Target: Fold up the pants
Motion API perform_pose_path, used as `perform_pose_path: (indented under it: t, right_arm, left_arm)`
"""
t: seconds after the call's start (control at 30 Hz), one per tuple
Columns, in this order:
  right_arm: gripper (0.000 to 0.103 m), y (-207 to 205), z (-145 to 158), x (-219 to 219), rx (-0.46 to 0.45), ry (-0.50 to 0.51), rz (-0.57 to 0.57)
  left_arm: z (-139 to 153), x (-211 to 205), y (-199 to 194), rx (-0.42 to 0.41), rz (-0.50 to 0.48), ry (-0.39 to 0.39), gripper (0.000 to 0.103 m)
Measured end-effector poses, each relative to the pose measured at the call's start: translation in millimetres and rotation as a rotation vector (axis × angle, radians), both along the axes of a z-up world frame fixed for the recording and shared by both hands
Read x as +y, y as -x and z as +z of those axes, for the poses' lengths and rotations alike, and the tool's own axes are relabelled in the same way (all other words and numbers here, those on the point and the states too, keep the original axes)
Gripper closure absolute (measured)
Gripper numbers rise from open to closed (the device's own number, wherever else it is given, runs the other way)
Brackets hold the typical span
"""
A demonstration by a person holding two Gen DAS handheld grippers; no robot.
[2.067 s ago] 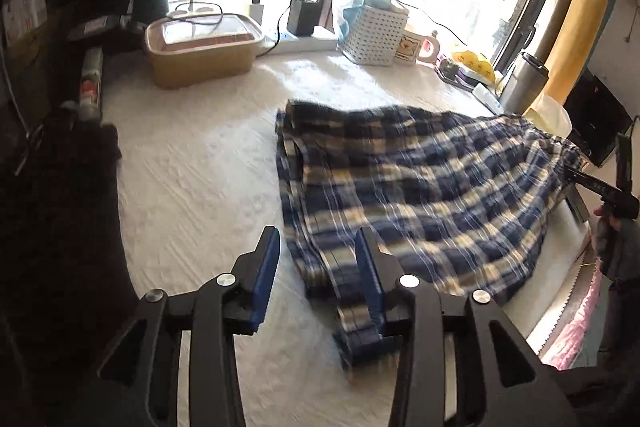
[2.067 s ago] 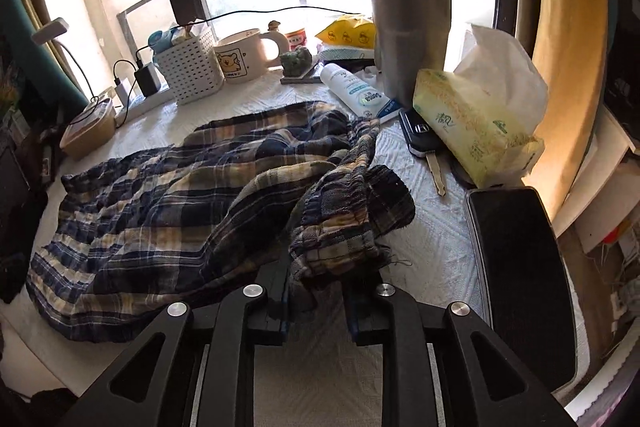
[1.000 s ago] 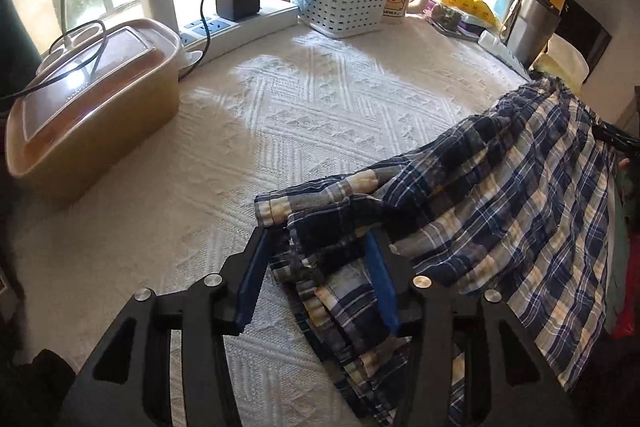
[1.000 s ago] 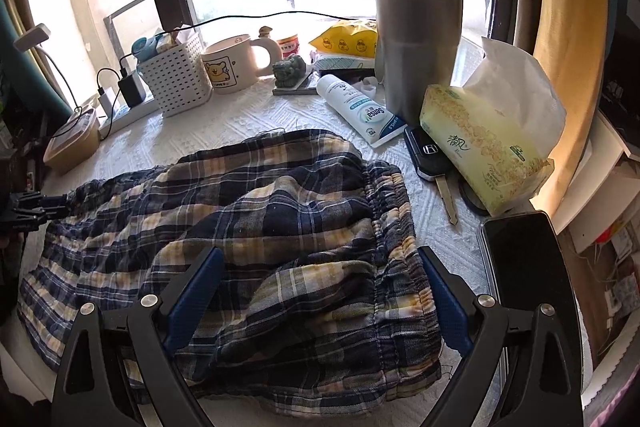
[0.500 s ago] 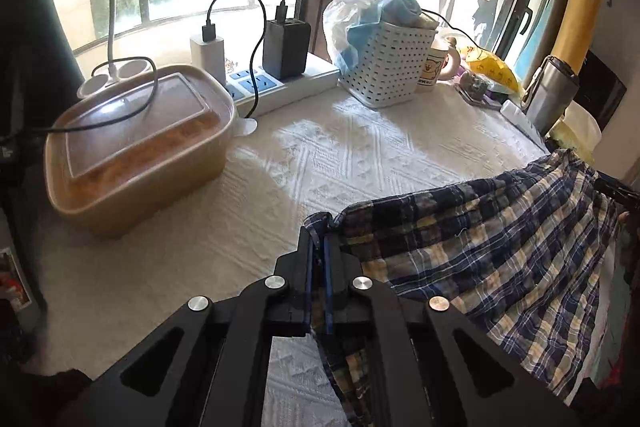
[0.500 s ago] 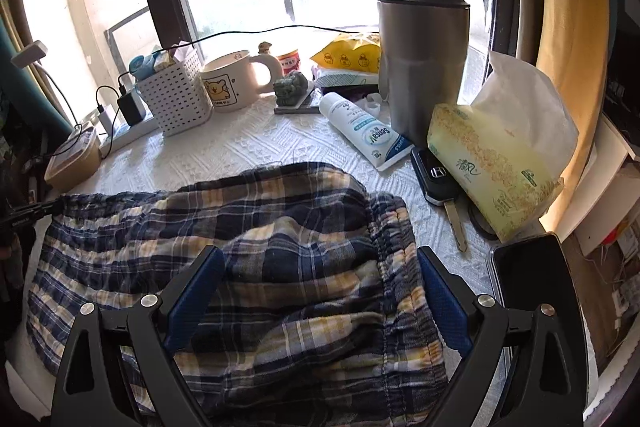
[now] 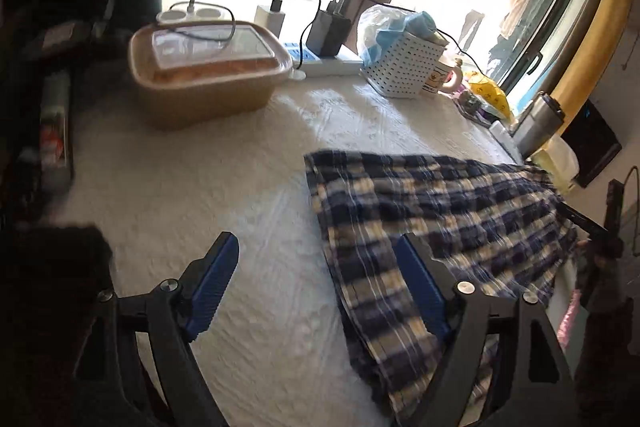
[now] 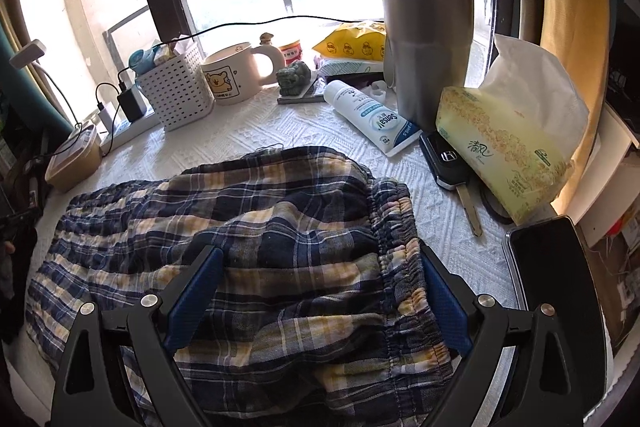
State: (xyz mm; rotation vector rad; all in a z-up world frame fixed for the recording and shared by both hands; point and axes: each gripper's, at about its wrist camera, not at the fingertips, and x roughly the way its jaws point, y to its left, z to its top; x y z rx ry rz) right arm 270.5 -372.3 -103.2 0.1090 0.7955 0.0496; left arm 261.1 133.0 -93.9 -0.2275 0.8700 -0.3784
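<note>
Blue, navy and cream plaid pants point(image 7: 440, 211) lie spread on the white textured tablecloth point(image 7: 240, 187). In the right wrist view the pants point(image 8: 280, 227) lie flat with the elastic waistband point(image 8: 400, 247) at the right. My left gripper point(image 7: 316, 263) is open and empty, above the cloth at the pants' leg-end edge; its right finger overlaps the fabric. My right gripper point(image 8: 320, 271) is open wide and empty, hovering over the waistband end.
A brown lidded container point(image 7: 208, 75), power strip with chargers point(image 7: 320, 59) and white basket point(image 7: 404, 63) stand at the back. A mug point(image 8: 236, 75), steel tumbler point(image 8: 428, 43), lotion tube point(image 8: 372, 115), tissue pack point(image 8: 508, 143), car key point(image 8: 452, 163) and black phone point(image 8: 556, 283) crowd the right.
My left gripper has let go of the pants' leg edge, opened wide and pulled back. The pants now lie flatter. My right gripper stays open over the waistband.
</note>
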Motion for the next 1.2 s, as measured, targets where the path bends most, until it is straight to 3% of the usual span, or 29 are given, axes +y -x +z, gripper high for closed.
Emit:
perform_pose_path:
  t: [0.13,0.37,0.53,0.67,0.8,1.03,1.2]
  right_arm:
    - [0.008,3.8,5.9,6.8,-0.006,0.008,0.001]
    - [0.008,18.0,27.5,62.9,-0.033,0.052,0.123]
    - [0.008,40.7,34.7,123.0,-0.054,0.209,0.241]
    - [0.008,54.6,35.5,142.3,-0.043,0.281,0.269]
    - [0.008,54.7,30.7,112.9,-0.015,0.309,0.173]
    - [0.007,26.7,25.0,-15.3,0.034,0.2,-0.143]
    - [0.007,46.4,39.8,-31.1,0.008,0.238,-0.196]
  left_arm:
    - [-20.4,-10.2,44.6,0.059,-0.027,0.08,0.022]
    - [-38.8,-33.0,87.4,0.064,-0.072,0.151,0.022]
    - [-31.4,-22.6,103.0,0.031,-0.052,0.175,0.022]
    - [-29.1,-10.3,115.7,0.014,-0.03,0.165,0.022]
    - [-37.0,1.2,123.1,0.029,-0.014,0.166,0.022]
    - [-33.0,5.7,132.5,0.014,-0.003,0.164,0.022]
    - [-28.1,6.3,135.6,-0.008,0.02,0.149,0.022]
